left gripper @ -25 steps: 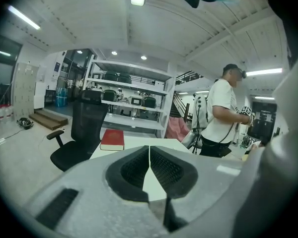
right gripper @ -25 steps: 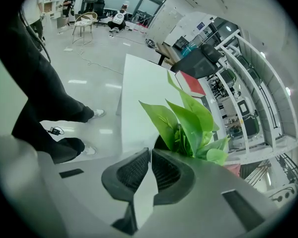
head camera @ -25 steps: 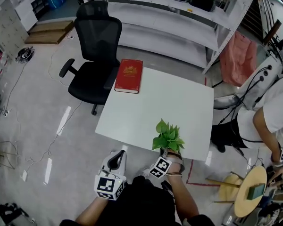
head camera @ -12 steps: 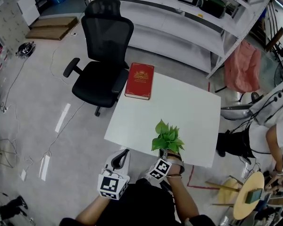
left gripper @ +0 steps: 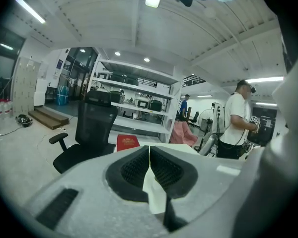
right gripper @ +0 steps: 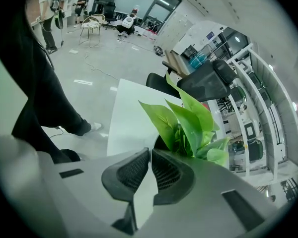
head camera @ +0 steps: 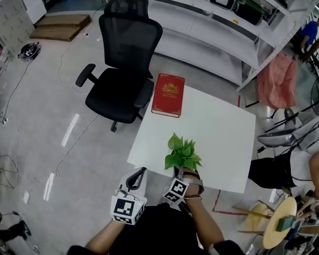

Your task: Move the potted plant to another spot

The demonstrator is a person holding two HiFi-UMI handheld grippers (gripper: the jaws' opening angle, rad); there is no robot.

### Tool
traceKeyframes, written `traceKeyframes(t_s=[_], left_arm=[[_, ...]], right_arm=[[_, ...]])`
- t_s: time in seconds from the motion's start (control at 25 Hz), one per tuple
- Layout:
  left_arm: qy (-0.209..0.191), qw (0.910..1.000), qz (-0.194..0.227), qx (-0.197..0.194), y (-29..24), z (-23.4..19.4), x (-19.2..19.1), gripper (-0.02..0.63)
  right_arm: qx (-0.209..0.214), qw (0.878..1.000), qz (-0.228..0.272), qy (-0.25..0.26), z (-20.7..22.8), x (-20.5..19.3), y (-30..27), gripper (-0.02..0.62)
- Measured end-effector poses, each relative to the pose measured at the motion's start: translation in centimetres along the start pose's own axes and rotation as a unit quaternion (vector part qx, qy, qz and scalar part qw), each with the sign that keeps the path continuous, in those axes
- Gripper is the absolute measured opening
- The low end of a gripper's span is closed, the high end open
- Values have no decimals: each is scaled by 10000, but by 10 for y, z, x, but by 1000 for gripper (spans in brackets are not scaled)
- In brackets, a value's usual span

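- Pinching almost shut, the right gripper (right gripper: 150, 151) has its jaws drawn to a thin slit on the dark rim of the potted plant (right gripper: 188, 123) — green leaves fan out just past the tips.
- We see the left gripper (left gripper: 149, 150) with its jaws pressed together on nothing, low at the left of the head view, off the table.
- Only the head view places the plant — at the near edge of the white table (head camera: 223, 137), lower centre, well apart from the red book (head camera: 168, 94) at the far corner. We cannot tell whether the pot rests there.
- Around it, we find a black office chair (head camera: 122, 84) at upper left, white shelving (head camera: 202, 31) across the top, and grey floor (head camera: 42, 116).
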State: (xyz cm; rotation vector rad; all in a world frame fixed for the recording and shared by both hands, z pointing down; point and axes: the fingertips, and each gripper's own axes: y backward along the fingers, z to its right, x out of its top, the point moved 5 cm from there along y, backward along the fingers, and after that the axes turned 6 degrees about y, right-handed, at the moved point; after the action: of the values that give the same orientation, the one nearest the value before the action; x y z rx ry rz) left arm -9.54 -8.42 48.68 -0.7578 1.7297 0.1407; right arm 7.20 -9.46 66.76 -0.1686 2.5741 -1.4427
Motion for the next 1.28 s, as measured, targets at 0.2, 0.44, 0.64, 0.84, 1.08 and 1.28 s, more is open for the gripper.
traceKeyframes(t_s=[0.2, 0.44, 0.64, 0.84, 1.08, 1.28], left_arm=[[-99, 9999, -67, -25, 3, -33, 4, 21], [-61, 10000, -54, -5, 2, -75, 14, 21], [-19, 9999, -153, -12, 1, -105, 15, 21], [39, 9998, -199, -26, 0, -127, 19, 21], [43, 9997, -204, -94, -7, -144, 23, 21], [56, 9996, -251, -119, -12, -150, 25, 21]], right_arm=[[-21, 9999, 139, 54, 9, 41, -12, 28], [-61, 9996, 269, 75, 21, 89, -31, 28], [-48, 9992, 327, 240, 26, 122, -48, 28], [-42, 9992, 307, 270, 34, 144, -58, 28], [-4, 9994, 203, 294, 34, 155, -72, 28], [-7, 9993, 142, 353, 38, 160, -77, 28]])
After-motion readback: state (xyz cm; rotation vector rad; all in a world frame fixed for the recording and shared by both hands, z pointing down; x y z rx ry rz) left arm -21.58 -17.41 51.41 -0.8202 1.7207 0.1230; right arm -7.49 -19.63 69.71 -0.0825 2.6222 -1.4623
